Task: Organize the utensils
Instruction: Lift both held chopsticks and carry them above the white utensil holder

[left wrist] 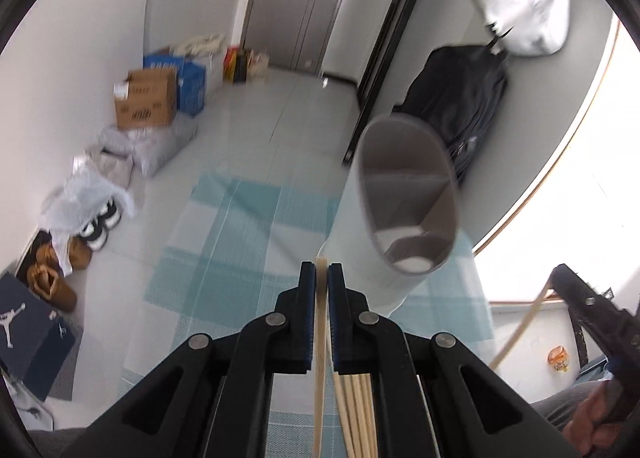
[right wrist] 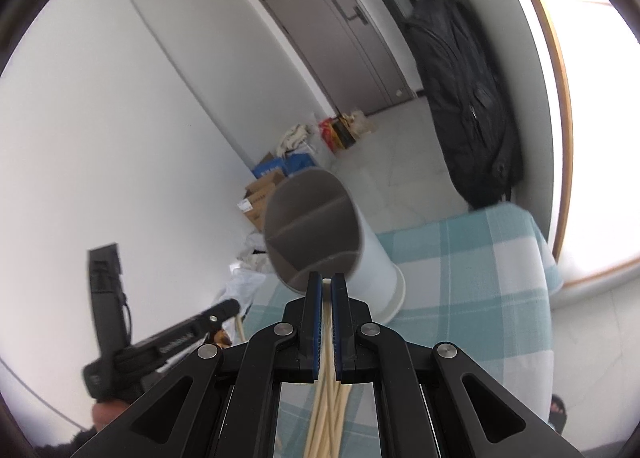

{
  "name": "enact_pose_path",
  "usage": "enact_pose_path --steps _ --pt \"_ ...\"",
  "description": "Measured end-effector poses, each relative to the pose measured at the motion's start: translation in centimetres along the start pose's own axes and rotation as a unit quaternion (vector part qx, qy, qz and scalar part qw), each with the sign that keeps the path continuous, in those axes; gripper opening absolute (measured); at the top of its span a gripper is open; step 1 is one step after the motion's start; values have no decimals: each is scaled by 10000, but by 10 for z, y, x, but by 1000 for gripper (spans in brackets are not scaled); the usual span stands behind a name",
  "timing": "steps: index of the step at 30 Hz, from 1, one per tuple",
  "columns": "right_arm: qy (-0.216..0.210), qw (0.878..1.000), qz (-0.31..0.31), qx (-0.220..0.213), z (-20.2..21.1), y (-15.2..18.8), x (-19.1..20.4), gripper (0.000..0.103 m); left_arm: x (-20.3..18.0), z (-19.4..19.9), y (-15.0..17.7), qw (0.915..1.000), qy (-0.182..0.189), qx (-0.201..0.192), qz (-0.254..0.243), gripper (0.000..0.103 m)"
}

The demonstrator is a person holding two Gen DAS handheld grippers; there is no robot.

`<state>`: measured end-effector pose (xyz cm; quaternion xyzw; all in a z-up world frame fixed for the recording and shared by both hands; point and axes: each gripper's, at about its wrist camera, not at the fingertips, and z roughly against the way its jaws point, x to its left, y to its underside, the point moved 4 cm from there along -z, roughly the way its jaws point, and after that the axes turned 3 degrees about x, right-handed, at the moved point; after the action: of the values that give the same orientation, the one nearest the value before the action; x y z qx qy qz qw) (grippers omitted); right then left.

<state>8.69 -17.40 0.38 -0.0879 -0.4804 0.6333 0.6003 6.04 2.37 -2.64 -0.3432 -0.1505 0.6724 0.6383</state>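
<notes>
Chopsticks, pale wooden ones, were the story: the left gripper (left wrist: 322,272) had its jaws pinched tight on a single pale wooden chopstick (left wrist: 319,358), its tip poking just past the blue pads, while a loose bundle of pale wooden chopsticks (left wrist: 358,414) lay beneath on the teal-and-white checked cloth (left wrist: 224,258) covering the tabletop. Over on the other side, the right gripper (right wrist: 327,282) was clamped on a cream-coloured chopstick (right wrist: 326,342) of its own, with more cream sticks (right wrist: 324,418) fanned out under the frame.

Both sticks were held lengthwise along the jaws, tip forward, and that looked deliberate: each pointed at the tall white cylindrical utensil holder (left wrist: 404,197) with its grey divided interior, ready to slide in end first. The holder stood on the cloth just ahead of both grippers, its mouth open, the compartments in view apparently empty.

Room was decent. The holder's rim (right wrist: 316,177) sat near the far edge of the tabletop, with floor and cardboard boxes (left wrist: 146,97) beyond, so an overshoot could have nudged it toward that drop. The two grippers were close together; the right one showed at the edge of the left view, so feeding sticks one at a time seemed wiser.
</notes>
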Motion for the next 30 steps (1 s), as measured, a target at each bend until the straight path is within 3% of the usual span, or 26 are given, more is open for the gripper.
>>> enact_pose_path --steps 11,19,30 --pt "13 9979 519 -378 13 -25 35 4 -7 25 -25 9991 252 -183 -286 2" --pt "-81 9936 857 -737 32 -77 57 4 -20 58 -76 9962 414 -737 -201 2" --pt "-163 9860 1090 -1253 9 -148 67 4 -10 51 -128 9903 605 -1213 303 2"
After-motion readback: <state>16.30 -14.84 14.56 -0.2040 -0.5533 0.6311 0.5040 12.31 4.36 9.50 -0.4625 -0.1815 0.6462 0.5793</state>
